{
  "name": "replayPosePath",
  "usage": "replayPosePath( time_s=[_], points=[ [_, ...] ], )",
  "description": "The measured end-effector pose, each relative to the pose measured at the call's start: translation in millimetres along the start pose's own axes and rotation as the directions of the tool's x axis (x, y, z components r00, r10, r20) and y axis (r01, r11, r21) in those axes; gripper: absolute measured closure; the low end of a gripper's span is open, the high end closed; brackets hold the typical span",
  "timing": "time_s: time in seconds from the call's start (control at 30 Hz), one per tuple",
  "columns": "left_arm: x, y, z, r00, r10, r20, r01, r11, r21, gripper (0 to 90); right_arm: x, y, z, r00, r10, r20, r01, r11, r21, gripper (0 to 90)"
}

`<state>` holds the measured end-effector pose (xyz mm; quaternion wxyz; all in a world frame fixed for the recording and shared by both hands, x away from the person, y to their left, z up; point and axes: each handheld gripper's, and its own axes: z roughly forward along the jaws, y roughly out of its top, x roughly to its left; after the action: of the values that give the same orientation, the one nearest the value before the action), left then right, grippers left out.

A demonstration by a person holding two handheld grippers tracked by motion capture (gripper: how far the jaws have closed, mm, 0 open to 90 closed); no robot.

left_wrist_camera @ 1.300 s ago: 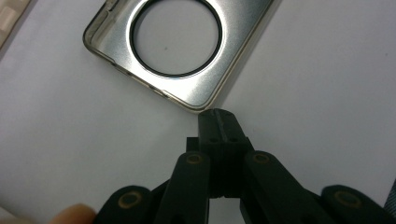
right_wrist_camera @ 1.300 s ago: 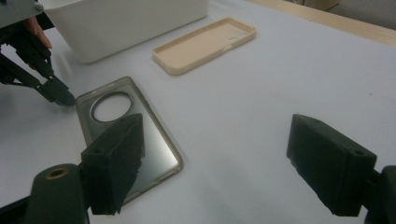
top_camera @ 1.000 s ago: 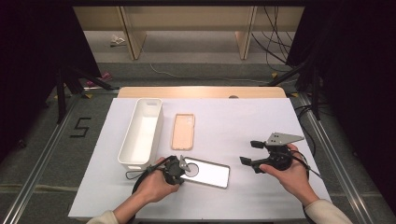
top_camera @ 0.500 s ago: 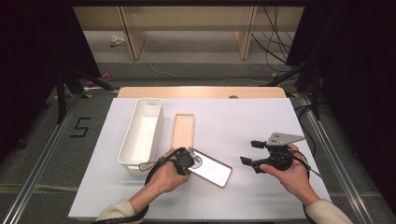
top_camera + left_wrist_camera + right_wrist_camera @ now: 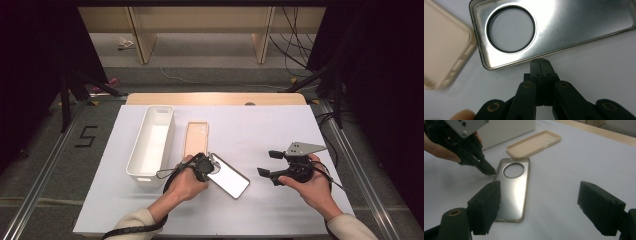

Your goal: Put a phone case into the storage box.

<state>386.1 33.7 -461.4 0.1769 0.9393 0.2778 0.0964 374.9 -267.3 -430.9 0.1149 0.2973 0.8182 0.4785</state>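
Logging one clear phone case point(image 5: 227, 177), lying flat mid-counter point(image 5: 260, 125), its top corner just beside a beige case point(image 5: 196, 138). My left gripper point(image 5: 540, 60), jaws pressed together and empty, meets its long edge. My right gripper point(image 5: 266, 163) hovers wide, right of it. White bin point(image 5: 151, 145) far left.

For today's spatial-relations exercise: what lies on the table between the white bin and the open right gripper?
In the high view, between the white bin and the right gripper lie the beige phone case, the silver phone case and the shut left gripper.
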Motion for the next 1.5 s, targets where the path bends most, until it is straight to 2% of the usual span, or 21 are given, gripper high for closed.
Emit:
replayPosePath(
  time_s=[0.2,0.6,0.73,0.83,1.07,1.37,1.4,1.5],
  points=[
    [-4.4,11.6,5.2,0.9999,-0.005,-0.013,0.004,1.0000,-0.008,89.6,0.0,0.1,-0.4,1.0000,0.000,0.000,0.000,1.000,0.000,20.3],
    [-2.0,32.3,7.7,0.9994,-0.001,-0.036,0.000,0.9995,-0.031,89.6,-1.9,-0.7,-1.3,0.9999,0.006,0.011,-0.006,1.000,0.005,20.2],
    [-2.0,33.7,7.7,0.9994,-0.003,-0.034,0.002,0.9995,-0.030,89.6,-1.7,-0.5,-2.5,0.9999,0.006,0.013,-0.007,1.000,0.005,20.2],
    [1.1,28.7,8.6,0.9996,-0.003,-0.029,0.003,1.0000,-0.004,89.6,-2.0,-0.6,-2.6,0.9999,0.008,0.011,-0.008,1.000,0.002,20.3],
    [1.4,29.9,8.9,0.9995,-0.006,-0.031,0.006,0.9999,0.011,89.6,-1.7,-0.1,-2.6,0.9999,0.008,0.014,-0.008,1.000,0.002,20.3],
    [1.6,30.0,8.5,0.9993,0.016,-0.035,-0.014,0.9990,0.043,89.6,-2.1,-0.6,-2.6,0.9999,0.008,0.012,-0.008,1.000,0.002,20.4],
    [1.0,30.5,8.7,0.9986,0.024,-0.048,-0.021,0.9983,0.054,89.6,-2.0,-0.5,-2.5,0.9999,0.008,0.012,-0.008,1.000,0.002,20.4],
    [-0.7,30.2,10.1,0.9975,0.049,-0.051,-0.045,0.9956,0.082,89.7,-1.4,-0.3,-2.5,0.9999,0.003,0.013,-0.003,1.000,0.003,20.4]
  ],
)
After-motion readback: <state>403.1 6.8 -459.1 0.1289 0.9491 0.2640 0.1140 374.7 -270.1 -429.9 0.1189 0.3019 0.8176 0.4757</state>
